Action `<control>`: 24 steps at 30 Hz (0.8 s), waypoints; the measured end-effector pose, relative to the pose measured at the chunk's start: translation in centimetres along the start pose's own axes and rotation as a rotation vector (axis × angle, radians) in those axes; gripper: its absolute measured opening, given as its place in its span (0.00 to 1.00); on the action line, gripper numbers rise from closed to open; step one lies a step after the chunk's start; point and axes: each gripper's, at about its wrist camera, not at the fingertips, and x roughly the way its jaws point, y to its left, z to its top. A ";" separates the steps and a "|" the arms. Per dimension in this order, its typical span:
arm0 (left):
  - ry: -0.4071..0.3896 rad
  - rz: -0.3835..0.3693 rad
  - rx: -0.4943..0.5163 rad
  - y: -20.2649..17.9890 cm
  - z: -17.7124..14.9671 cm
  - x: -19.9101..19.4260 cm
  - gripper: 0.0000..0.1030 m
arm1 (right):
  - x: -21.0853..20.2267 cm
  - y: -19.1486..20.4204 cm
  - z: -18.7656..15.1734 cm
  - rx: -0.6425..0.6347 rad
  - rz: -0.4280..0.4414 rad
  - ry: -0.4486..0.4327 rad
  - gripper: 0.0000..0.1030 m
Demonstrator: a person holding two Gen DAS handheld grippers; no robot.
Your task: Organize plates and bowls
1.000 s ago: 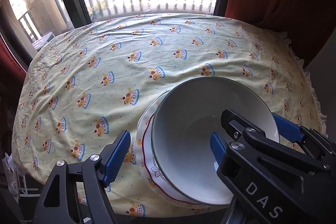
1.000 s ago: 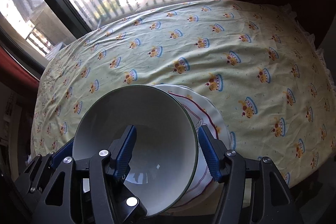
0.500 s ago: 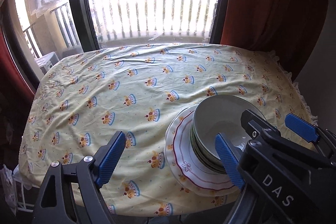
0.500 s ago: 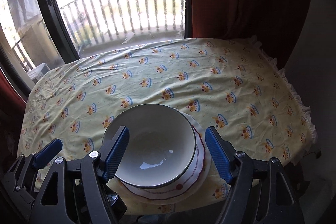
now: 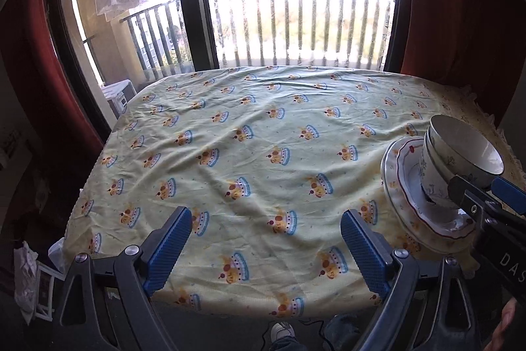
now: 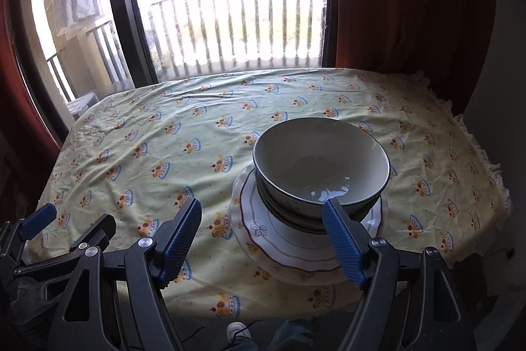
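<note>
Both tools gape wide and empty: left tool point(image 5: 266, 244), right tool point(image 6: 263, 239). Bowls point(image 6: 320, 168) sit nested on plates point(image 6: 296, 247) just ahead of the right tool; withdraw level, avoiding rims.

Desk point(image 5: 250, 134) covered edge to edge by a pale yellow cloth point(image 6: 171, 153) printed with small crown motifs, wrinkled, frilled hem hanging off the side right of the plate. Wavy-rimmed white plate point(image 6: 289, 249) with a dark red line sits directly on the cloth, close to the desk's near edge, in the right half. Stacked bowls point(image 6: 320, 166) with green rims rest on that plate, not on the cloth; how many cannot be told. Left of the plate and behind it, toward the window, only cloth shows.
</note>
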 end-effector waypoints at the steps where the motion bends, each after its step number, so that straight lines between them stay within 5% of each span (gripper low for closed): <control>1: -0.002 0.005 0.003 0.5 -0.5 0.1 0.90 | 0.1 0.4 -0.5 0.002 0.008 -0.002 0.77; 8: -0.060 0.030 0.002 2.9 -3.8 0.9 0.90 | 0.8 2.6 -3.8 -0.028 -0.025 -0.064 0.86; 12: -0.024 0.031 -0.015 3.4 -4.9 1.7 0.90 | 1.1 3.6 -5.1 -0.055 -0.007 -0.057 0.87; 24: -0.070 0.021 -0.045 3.9 -4.4 1.0 0.93 | 1.9 3.5 -5.7 -0.001 0.023 -0.013 0.87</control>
